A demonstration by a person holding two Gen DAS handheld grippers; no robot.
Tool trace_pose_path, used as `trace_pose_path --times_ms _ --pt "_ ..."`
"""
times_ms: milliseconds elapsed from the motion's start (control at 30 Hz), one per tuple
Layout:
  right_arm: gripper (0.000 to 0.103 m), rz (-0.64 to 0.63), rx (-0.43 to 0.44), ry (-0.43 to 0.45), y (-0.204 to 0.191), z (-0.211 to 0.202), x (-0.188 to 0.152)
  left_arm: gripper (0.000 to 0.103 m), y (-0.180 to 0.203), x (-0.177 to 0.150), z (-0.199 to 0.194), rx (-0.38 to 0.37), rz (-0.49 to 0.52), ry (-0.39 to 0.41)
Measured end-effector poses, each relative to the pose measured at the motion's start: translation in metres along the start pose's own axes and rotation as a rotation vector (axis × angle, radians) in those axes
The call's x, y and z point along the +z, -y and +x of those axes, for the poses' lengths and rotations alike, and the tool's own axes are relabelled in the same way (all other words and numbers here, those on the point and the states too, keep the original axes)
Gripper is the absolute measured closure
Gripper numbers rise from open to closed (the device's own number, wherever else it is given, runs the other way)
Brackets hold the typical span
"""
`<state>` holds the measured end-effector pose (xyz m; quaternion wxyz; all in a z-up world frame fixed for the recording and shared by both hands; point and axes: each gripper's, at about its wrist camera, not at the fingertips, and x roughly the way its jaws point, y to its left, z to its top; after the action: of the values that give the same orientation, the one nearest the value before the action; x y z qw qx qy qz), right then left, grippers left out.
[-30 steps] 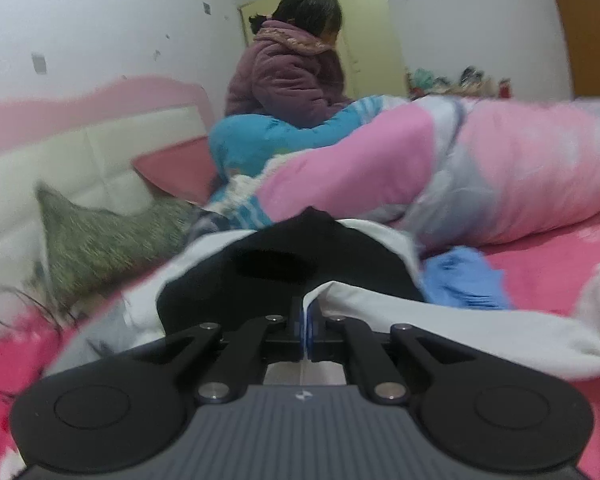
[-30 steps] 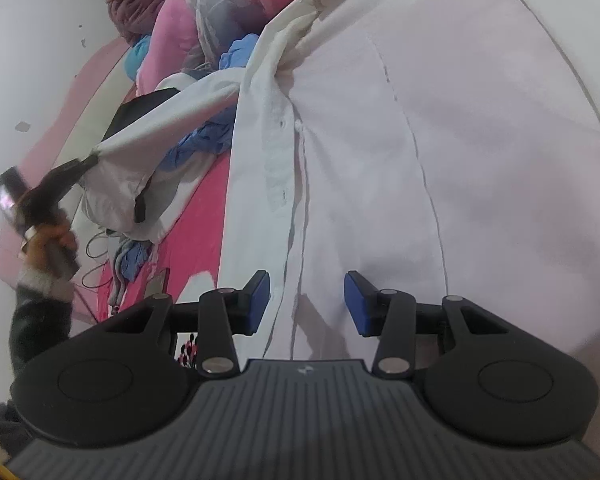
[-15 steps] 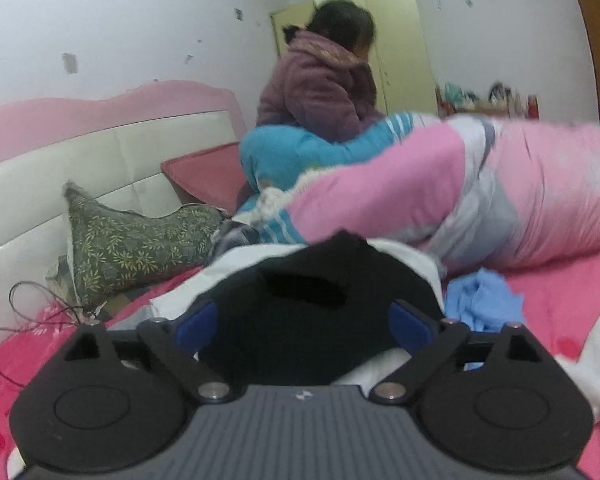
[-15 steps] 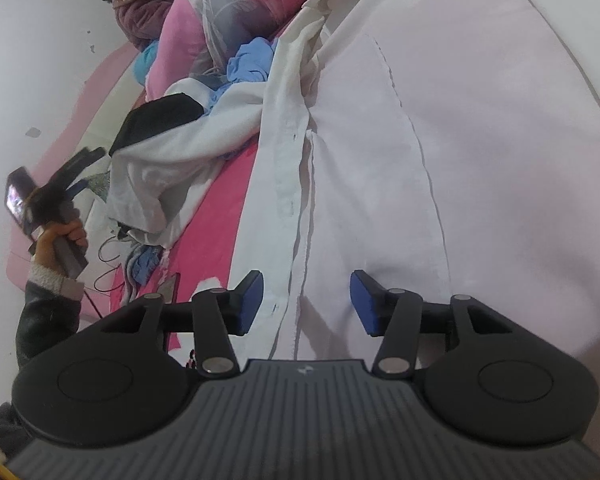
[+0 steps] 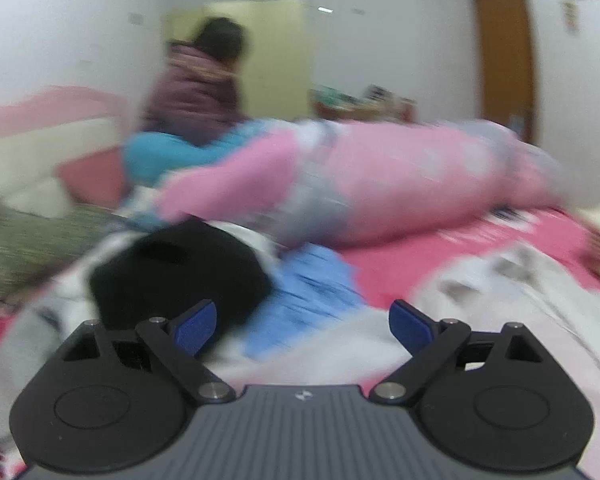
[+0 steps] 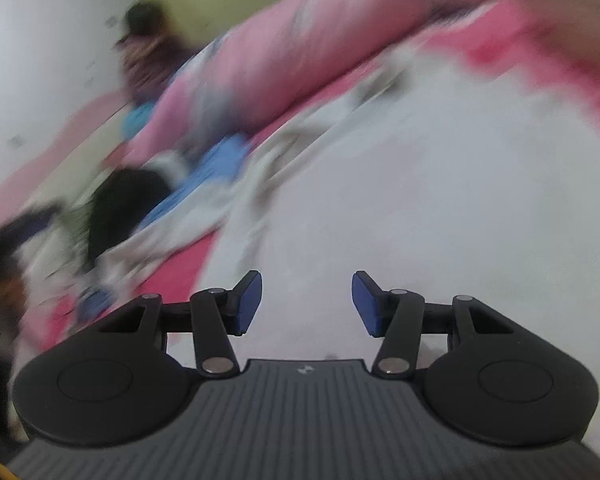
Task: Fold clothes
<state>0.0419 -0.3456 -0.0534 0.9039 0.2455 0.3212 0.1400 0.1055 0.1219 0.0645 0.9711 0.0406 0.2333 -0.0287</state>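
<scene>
White shirt [image 6: 420, 184] lies spread on the bed; both tongs, left [image 5: 302, 326] and right [image 6: 307, 304], stand spread and empty, the right just widened. Between folds, I judge; next, grip an edge at 12 o'clock.

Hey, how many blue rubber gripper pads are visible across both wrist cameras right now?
4. Two on the left gripper, spread wide above the white garment; two on the right gripper, apart over the pale pink shirt. None seem hidden.
</scene>
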Motion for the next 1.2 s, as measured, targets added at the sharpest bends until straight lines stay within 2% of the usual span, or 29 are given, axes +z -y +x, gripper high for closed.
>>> trace_pose_path --times_ms 133,267,367,467,500,533,600,633,733,800,967,1100,1167,1200 --pt "0.05 0.08 -0.222 0.11 0.059 -0.05 0.023 0.009 0.047 -0.033 0.003 -0.156 0.019 -0.076" --pt "0.043 0.166 -0.366 0.112 0.111 -0.071 0.026 0.009 0.088 -0.072 0.013 -0.261 0.028 -0.154" --pt "0.041 0.166 -0.413 0.033 0.133 -0.06 0.02 0.009 0.114 -0.098 0.017 -0.319 0.062 -0.191" --pt "0.043 0.092 -0.427 -0.017 0.135 -0.045 0.012 0.009 0.139 -0.122 0.01 -0.36 0.118 -0.2" --pt "0.054 0.043 -0.442 -0.03 0.13 -0.041 0.011 0.009 0.145 -0.128 0.009 -0.371 0.132 -0.203" --pt "0.077 -0.003 -0.45 -0.046 0.127 -0.038 0.012 0.009 0.151 -0.134 0.007 -0.38 0.139 -0.207" --pt "0.099 -0.087 -0.46 -0.074 0.123 -0.034 0.014 0.009 0.159 -0.143 0.007 -0.404 0.138 -0.222" --pt "0.103 -0.088 -0.446 -0.075 0.129 -0.038 0.018 0.009 0.161 -0.146 0.008 -0.409 0.136 -0.231" --pt "0.103 -0.128 -0.476 -0.022 0.126 -0.048 0.035 0.01 0.162 -0.15 0.013 -0.4 0.144 -0.249" --pt "0.103 -0.142 -0.512 0.045 0.125 -0.058 0.051 0.01 0.162 -0.151 0.015 -0.388 0.156 -0.254" --pt "0.103 -0.246 -0.676 0.19 0.132 -0.067 0.103 0.01 0.159 -0.149 0.021 -0.37 0.156 -0.259" --pt "0.098 -0.256 -0.754 0.144 0.158 -0.045 0.119 0.01 0.157 -0.151 0.024 -0.37 0.146 -0.265" --pt "0.085 -0.244 -0.771 0.089 0.17 -0.034 0.113 0.01 0.157 -0.151 0.025 -0.373 0.144 -0.27" --pt "0.069 -0.236 -0.781 0.08 0.174 -0.032 0.108 0.01 0.157 -0.152 0.025 -0.375 0.146 -0.272"
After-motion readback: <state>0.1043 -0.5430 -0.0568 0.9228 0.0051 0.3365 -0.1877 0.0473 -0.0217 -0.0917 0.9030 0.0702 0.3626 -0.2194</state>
